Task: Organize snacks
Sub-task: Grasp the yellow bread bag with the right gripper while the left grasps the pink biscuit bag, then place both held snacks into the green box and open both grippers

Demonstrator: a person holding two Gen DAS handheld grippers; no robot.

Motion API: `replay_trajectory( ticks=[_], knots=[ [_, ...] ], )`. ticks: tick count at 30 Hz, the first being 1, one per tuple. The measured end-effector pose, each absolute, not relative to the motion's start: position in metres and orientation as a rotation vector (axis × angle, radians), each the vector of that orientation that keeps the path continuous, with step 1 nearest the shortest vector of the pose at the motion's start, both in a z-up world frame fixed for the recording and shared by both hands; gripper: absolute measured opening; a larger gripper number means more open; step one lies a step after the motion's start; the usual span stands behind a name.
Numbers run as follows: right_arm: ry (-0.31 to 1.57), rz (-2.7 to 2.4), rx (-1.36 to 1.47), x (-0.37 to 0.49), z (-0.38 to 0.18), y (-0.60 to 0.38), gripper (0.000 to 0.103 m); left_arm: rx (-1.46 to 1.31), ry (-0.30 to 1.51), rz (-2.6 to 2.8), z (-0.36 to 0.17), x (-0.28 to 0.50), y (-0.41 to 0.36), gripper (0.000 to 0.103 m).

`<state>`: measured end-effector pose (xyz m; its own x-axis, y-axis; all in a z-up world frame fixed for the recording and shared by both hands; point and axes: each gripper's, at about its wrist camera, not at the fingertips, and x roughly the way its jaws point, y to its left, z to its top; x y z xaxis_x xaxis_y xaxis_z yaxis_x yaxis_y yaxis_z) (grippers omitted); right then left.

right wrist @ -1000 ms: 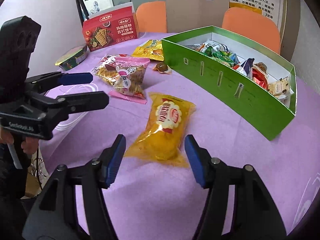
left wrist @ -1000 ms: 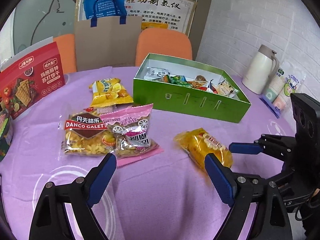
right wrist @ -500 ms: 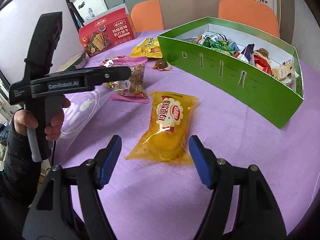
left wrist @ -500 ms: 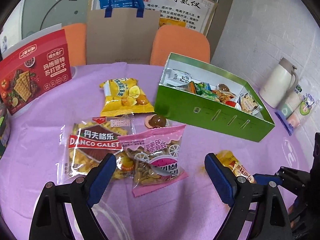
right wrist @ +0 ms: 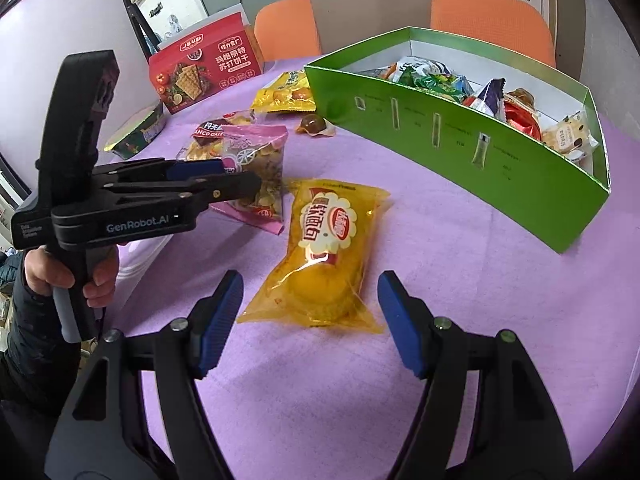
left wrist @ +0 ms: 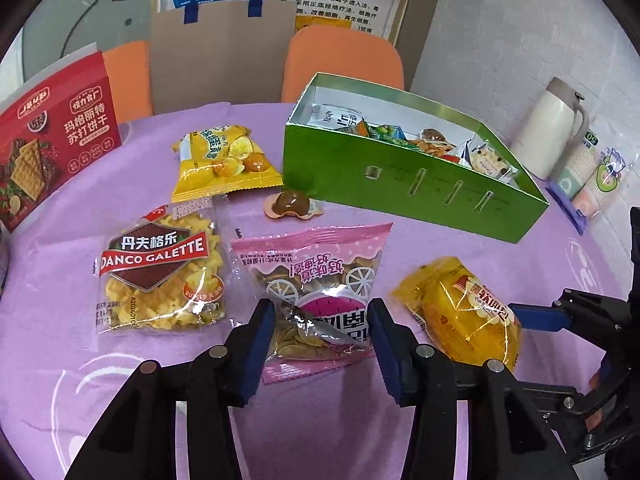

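A pink snack bag [left wrist: 316,276] lies on the purple tablecloth. My left gripper [left wrist: 320,344] has its jaws narrowed around the bag's near end, with the pads against both sides. In the right wrist view the same gripper [right wrist: 224,178] reaches in from the left onto the pink bag [right wrist: 260,152]. A yellow bread pack [right wrist: 328,248] lies flat, and my right gripper [right wrist: 310,320] stands open astride its near end without touching it. The green box [left wrist: 400,176] behind holds several small snacks.
A Danco Galette bag [left wrist: 160,272], a yellow chips bag [left wrist: 224,160] and a small brown wrapped sweet [left wrist: 290,204] lie left of the box. A red cracker box [left wrist: 52,140] stands far left. At right stand a white thermos [left wrist: 548,132] and paper cups [left wrist: 588,176].
My left gripper has moved forward to the pink bag and drawn its jaws in around it. The right gripper has stayed open over the yellow bread pack.
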<state>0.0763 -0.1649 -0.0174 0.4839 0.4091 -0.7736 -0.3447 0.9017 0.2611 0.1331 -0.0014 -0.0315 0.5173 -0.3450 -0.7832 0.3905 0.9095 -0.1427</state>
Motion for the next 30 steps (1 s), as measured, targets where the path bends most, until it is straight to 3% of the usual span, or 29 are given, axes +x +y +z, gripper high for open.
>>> replay_trajectory(
  ticks=[2,6,12,13,15,19,30],
  knots=[
    [0.966,0.456,0.080,0.078,-0.019,-0.163,0.070,0.066,0.915,-0.426,-0.031,0.137,-0.005,0.063],
    [0.964,0.454,0.079,0.080,-0.020,-0.158,0.070,0.054,0.934,-0.427,-0.036,0.145,-0.008,0.064],
    [0.972,0.452,0.070,0.085,-0.030,-0.156,0.066,0.055,0.950,-0.455,-0.043,0.142,-0.006,0.046],
    [0.961,0.448,0.057,0.085,-0.030,-0.155,0.056,0.061,0.946,-0.453,-0.043,0.141,-0.006,0.044],
    [0.944,0.450,0.031,0.083,-0.029,-0.154,0.050,0.046,0.946,-0.449,-0.042,0.140,-0.004,0.040],
    [0.924,0.459,0.025,0.078,-0.022,-0.158,0.041,0.013,0.958,-0.457,-0.038,0.135,-0.001,0.039],
    [0.733,0.391,0.064,0.069,0.042,-0.199,0.040,0.025,0.784,-0.551,0.041,0.121,-0.025,0.039]
  ],
)
